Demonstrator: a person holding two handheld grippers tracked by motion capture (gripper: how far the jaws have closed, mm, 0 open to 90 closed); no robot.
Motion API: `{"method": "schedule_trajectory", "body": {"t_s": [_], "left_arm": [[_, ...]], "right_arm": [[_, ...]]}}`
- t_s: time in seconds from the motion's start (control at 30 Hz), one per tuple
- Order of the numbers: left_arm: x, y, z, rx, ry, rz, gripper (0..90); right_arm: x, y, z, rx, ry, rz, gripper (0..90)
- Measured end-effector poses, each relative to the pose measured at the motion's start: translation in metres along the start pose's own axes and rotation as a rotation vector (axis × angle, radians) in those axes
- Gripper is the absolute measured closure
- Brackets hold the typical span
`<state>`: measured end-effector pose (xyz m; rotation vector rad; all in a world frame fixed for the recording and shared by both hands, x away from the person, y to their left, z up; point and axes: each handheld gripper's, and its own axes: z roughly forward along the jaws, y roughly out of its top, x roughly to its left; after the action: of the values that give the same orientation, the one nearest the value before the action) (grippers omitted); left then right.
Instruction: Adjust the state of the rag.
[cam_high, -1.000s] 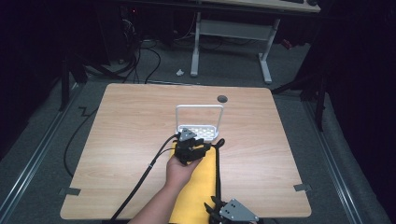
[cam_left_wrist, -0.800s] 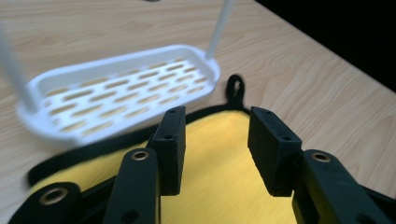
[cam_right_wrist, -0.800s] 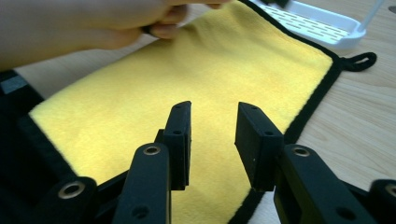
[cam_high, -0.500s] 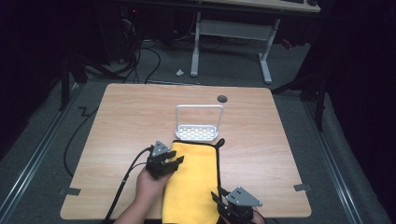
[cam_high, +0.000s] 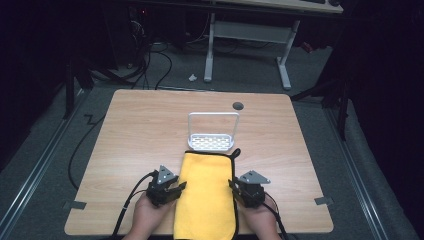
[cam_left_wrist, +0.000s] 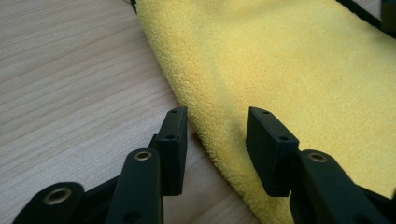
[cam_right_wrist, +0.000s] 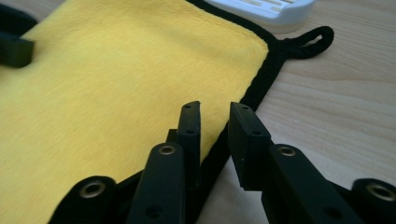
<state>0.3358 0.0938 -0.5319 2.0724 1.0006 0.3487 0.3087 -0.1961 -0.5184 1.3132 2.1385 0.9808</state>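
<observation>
A yellow towel (cam_high: 207, 195) with black trim lies folded on the wooden table (cam_high: 140, 125), reaching its near edge. My left gripper (cam_high: 165, 187) sits at the towel's left fold. Its jaws (cam_left_wrist: 217, 135) are open and straddle that edge, one over the wood and one over the towel (cam_left_wrist: 289, 60). My right gripper (cam_high: 247, 190) is at the right edge. Its jaws (cam_right_wrist: 215, 126) have just been closing and stand a narrow gap apart over the black trim of the towel (cam_right_wrist: 116, 70), not pressing it.
A white slotted rack (cam_high: 212, 142) with a wire handle stands just beyond the towel's far end, beside the towel's black hanging loop (cam_right_wrist: 308, 39). A round hole (cam_high: 238, 106) is near the table's far edge. Cables trail from both grippers off the near edge.
The left hand has drawn back from over the towel's middle to its left edge. The right gripper has come up from the table's near edge to the towel's right edge.
</observation>
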Motion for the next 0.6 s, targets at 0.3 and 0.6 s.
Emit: {"method": "schedule_trajectory", "body": {"t_s": [0.3,0.6], "left_arm": [[-0.014,-0.007,-0.008,0.019,-0.022,0.024,60.8],[-0.037,-0.019,-0.019,0.015,-0.049,0.053,60.7]], "right_arm": [[0.000,0.000,0.009,0.047,-0.017,-0.048,77.9],[0.000,-0.015,-0.009,0.045,0.002,-0.056,77.4]]}}
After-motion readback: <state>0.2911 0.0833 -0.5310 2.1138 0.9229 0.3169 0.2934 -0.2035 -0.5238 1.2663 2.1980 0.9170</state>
